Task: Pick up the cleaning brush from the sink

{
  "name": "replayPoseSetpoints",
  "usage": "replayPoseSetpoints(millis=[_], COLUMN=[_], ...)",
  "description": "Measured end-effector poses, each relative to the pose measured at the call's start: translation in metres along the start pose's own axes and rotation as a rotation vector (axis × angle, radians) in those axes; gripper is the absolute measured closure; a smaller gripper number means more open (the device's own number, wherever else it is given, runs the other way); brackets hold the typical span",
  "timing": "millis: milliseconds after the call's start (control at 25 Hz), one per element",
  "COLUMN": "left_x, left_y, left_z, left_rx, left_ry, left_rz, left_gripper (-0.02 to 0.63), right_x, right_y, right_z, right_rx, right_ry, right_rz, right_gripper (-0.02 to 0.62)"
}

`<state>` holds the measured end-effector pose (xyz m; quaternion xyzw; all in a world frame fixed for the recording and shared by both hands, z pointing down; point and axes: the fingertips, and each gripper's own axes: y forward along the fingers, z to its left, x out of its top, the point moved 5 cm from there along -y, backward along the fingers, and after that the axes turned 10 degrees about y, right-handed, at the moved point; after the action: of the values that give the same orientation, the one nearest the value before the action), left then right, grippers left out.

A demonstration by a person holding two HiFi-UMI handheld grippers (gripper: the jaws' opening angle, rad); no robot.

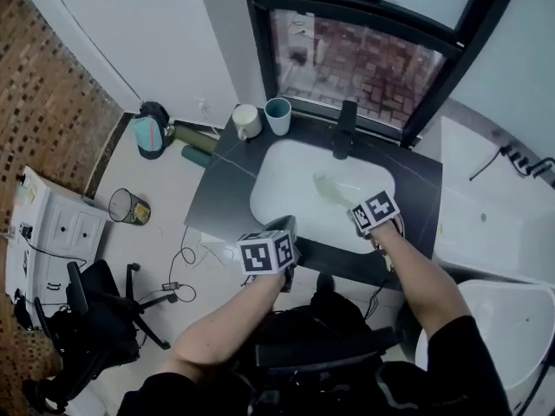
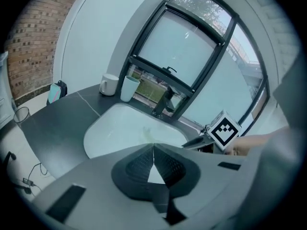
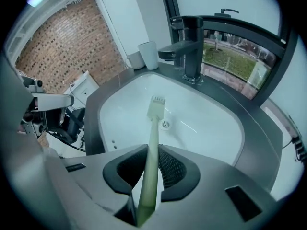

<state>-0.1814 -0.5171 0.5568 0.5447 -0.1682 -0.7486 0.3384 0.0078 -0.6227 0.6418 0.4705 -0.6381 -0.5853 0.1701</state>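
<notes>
The right gripper [image 3: 153, 150] was closed on the handle of the cleaning brush [image 3: 154, 111], its jaws drawn in narrow against the pale green shaft. The bristle head stuck out ahead of them over the white sink [image 3: 216, 128], in line with the drain. The left gripper [image 2: 153, 147] had its jaw tips touching with nothing between them, by the front edge of the dark counter [image 2: 62, 128].
</notes>
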Motion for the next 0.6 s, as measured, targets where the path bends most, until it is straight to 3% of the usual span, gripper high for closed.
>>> replayPoseSetpoints(millis=[240, 360, 600], left_x=[-0.032, -0.039, -0.057], left_y=[-0.112, -0.157, -0.236], left_z=[0.059, 0.078, 0.061], left_rx=[-0.108, -0.119, -0.13], left_ry=[0.145, 0.244, 0.347], left_rz=[-0.048, -0.086, -0.194], left_gripper=[0.601, 0.601, 0.601], right_x=[-0.055, -0.079, -0.136], right_y=[-0.03, -0.044, -0.101], right_z=[0.137, 0.198, 0.271], right_rx=[-0.009, -0.001, -0.025], right_ry=[0.129, 0.184, 0.214], right_rz=[-0.148, -0.233, -0.388], right_gripper=[0.529, 0.529, 0.529])
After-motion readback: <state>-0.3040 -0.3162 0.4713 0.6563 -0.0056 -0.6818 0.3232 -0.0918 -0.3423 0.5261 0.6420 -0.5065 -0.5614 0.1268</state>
